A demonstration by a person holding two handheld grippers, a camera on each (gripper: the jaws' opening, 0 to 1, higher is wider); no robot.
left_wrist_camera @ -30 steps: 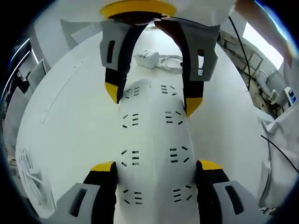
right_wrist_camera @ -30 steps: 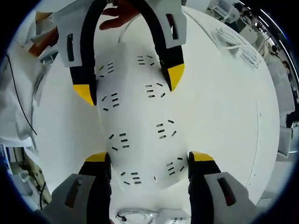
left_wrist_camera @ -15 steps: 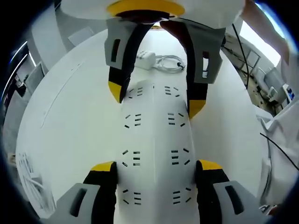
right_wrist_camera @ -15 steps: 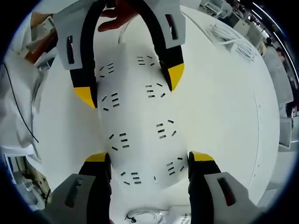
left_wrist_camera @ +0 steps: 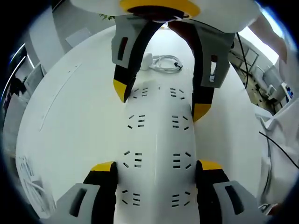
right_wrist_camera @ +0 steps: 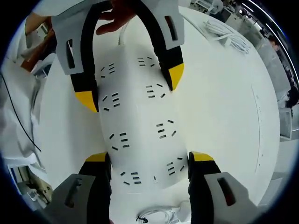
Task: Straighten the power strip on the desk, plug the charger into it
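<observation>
Power strip (left_wrist_camera: 156, 154): one, white, lying flat on the bench (left_wrist_camera: 70, 121). Likely rigid, light, smooth plastic; best held by its long sides. Left gripper (left_wrist_camera: 156, 168) and right gripper (right_wrist_camera: 145, 161) each straddle one end, fingers (left_wrist_camera: 103, 169) against the sides. Charger (left_wrist_camera: 147, 60) with coiled cable: one, near the far end.
</observation>
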